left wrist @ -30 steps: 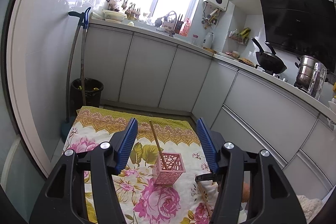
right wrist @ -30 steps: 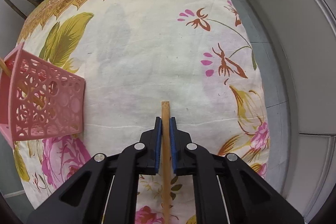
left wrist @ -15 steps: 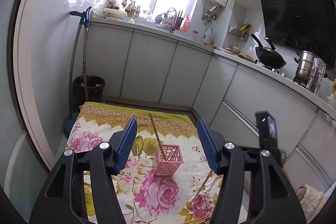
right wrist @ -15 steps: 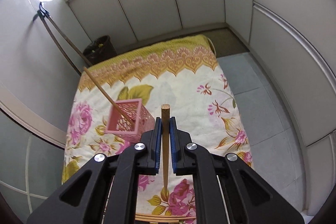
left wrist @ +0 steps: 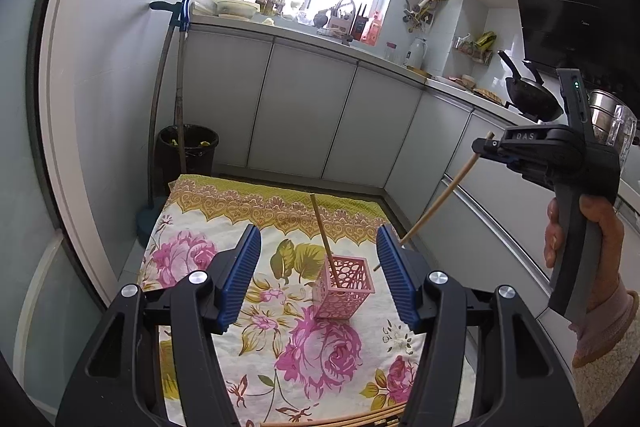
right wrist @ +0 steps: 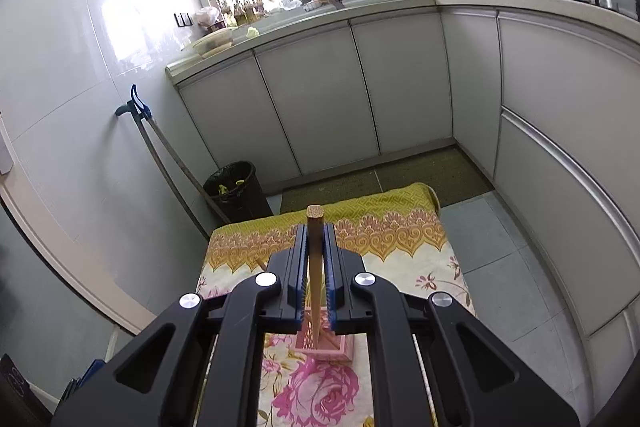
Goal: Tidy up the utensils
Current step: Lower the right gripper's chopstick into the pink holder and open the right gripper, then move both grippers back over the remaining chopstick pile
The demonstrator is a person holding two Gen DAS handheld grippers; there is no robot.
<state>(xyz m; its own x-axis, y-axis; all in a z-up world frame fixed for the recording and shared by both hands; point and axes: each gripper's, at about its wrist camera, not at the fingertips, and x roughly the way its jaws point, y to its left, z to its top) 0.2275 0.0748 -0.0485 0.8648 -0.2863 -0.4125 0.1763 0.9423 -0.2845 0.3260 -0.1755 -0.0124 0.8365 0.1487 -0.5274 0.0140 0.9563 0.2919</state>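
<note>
Right gripper (right wrist: 316,267) fingers clench a chopstick (left wrist: 444,199), tip angled toward the pink holder (left wrist: 344,287) (one chopstick inside); left gripper (left wrist: 318,271) released, idle.

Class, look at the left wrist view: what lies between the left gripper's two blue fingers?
The pink holder, one chopstick leaning inside it, standing on the floral cloth.
</note>
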